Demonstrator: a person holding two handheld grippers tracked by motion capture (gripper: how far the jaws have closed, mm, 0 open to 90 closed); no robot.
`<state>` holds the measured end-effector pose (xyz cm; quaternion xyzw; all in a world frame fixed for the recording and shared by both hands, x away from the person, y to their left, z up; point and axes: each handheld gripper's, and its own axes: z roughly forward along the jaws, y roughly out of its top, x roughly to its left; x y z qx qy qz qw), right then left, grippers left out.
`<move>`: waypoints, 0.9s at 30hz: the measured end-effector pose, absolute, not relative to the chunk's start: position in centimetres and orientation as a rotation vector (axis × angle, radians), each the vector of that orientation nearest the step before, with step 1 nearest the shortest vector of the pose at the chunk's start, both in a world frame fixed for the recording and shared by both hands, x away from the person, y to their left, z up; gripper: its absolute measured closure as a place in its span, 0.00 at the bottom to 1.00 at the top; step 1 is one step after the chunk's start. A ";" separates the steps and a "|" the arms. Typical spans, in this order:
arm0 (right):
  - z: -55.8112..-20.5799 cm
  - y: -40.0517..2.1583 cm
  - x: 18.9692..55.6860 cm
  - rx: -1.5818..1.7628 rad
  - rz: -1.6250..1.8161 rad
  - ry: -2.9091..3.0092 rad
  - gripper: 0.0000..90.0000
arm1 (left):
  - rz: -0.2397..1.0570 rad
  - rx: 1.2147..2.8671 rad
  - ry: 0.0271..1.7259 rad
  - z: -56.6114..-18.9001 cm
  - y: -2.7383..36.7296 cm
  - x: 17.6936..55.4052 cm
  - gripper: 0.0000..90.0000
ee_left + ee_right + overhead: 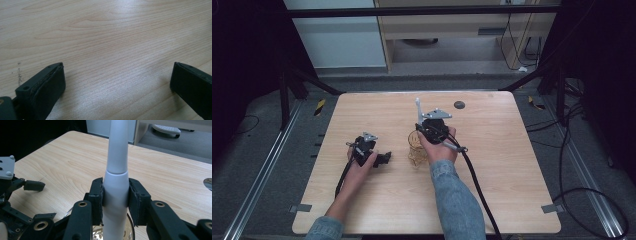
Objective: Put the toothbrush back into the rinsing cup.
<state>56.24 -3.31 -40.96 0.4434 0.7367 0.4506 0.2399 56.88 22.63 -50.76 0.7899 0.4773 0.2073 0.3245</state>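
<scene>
1. Right gripper view: white handle [116,182] upright, pinched between right gripper [115,200] fingers [96,200]; its base sits in a perforated metal holder [96,235].
2. High view: handle [418,107] stands mid-tabletop [492,165], holder [416,150] just left of right hand [439,147].
3. Left gripper [117,82] fingers [47,87] spread wide over bare wood, held by left hand [362,165].
4. Dark round disc [459,104] near far edge.

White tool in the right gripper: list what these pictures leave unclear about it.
- White tool: its top is cut off by the upper edge of the right gripper view; tiny in the high view.
- Its lower end: hidden behind the right gripper.
- Holder beneath: blurred, partly behind the hand; kind unclear.
</scene>
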 end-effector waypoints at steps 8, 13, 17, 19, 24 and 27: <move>-41.3 -3.3 56.2 1.211 1.221 2.026 0.74 | 0.544 2.072 1.252 -50.8 22.6 56.9 0.00; -41.3 -3.4 56.1 1.213 1.215 2.027 0.74 | 0.544 2.071 1.252 -50.8 22.6 56.9 0.00; -41.5 -3.4 56.1 1.220 1.214 2.029 0.74 | 0.544 2.071 1.252 -50.8 22.6 56.9 0.00; -41.5 -3.4 56.1 1.220 1.216 2.025 0.74 | 0.544 2.071 1.253 -50.8 22.6 56.9 0.00; -41.5 -3.4 56.1 1.217 1.215 2.028 0.74 | 0.544 2.071 1.253 -50.8 22.6 56.9 0.00; -41.5 -3.4 56.1 1.220 1.215 2.028 0.74 | 0.544 2.071 1.253 -50.8 22.6 56.9 0.00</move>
